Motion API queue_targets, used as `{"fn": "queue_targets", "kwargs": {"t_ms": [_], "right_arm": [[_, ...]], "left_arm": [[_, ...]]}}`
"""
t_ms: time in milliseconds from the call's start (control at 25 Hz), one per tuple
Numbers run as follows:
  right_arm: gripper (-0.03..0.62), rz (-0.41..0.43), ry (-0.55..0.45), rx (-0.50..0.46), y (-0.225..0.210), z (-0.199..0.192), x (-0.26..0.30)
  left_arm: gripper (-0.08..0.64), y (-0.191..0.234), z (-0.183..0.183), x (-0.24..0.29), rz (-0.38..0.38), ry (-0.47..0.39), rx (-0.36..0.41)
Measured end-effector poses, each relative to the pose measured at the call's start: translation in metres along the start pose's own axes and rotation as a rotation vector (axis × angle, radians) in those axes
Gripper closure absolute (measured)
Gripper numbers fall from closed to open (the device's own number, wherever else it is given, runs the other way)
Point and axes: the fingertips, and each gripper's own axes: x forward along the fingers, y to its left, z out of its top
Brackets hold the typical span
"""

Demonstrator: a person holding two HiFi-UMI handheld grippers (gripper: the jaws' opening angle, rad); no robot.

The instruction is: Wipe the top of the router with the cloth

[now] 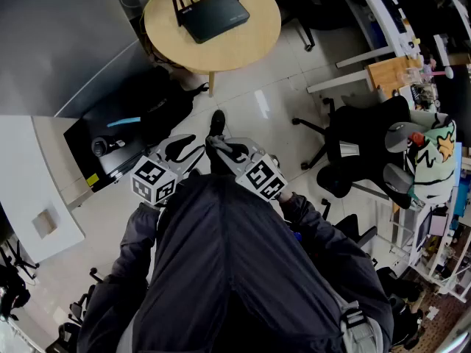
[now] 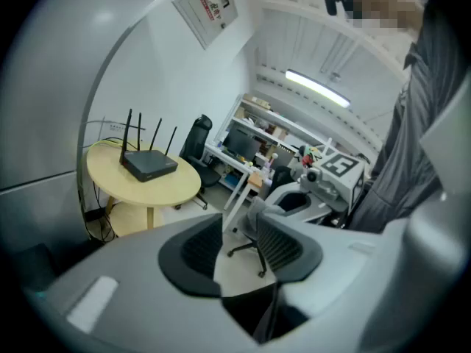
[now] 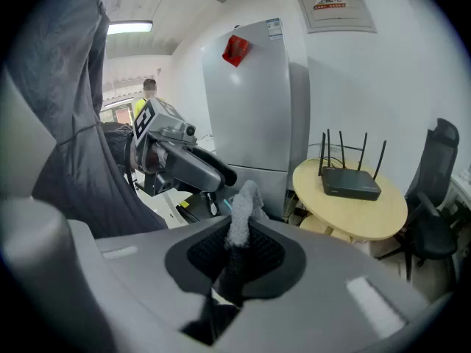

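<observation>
Only partly seen, the cloth (image 3: 241, 210), apparently grey, is clenched in the right tool (image 3: 235, 256); left tool (image 2: 239, 247) released

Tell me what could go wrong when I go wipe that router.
1. The grey fuzzy cloth is only pinched in the right tongs, with a loose end past the tips; pressing could pull it free.
2. The upright antennas on the black router could snag that loose end.
3. The router lies loose on the round wooden table, and the left tongs are open and empty, so a stroke might shove it.
</observation>
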Motion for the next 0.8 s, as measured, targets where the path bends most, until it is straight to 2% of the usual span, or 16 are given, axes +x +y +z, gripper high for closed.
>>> {"fn": "queue_targets", "kwargs": {"t_ms": [160,400,520,640,720,760,800], "right_arm": [[0.561,-0.009,0.009,0.015,-0.079,0.011,0.010],[0.561,-0.054,0.018,0.116,-0.190,0.014,0.032],[0.561,-0.059,0.026,0.119,-0.228,0.021,0.058],[0.561,-0.038,0.029,0.165,-0.248,0.032,0.087],[0.561,-0.043,0.041,0.137,-0.259,0.047,0.110],[0.561,-0.053,0.070,0.070,-0.263,0.053,0.123],[0.561,-0.068,0.116,-0.053,-0.265,0.058,0.135]], "left_arm": [[0.407,0.042,0.045,0.046,0.011,-0.002,-0.015],[0.407,0.098,0.108,0.098,0.079,-0.039,-0.053],[0.407,0.122,0.127,0.110,0.123,-0.046,-0.069],[0.407,0.137,0.136,0.112,0.145,-0.028,-0.070],[0.407,0.149,0.143,0.110,0.155,-0.028,-0.068],[0.407,0.154,0.146,0.108,0.157,-0.031,-0.070],[0.407,0.158,0.149,0.105,0.157,-0.034,-0.074]]}}
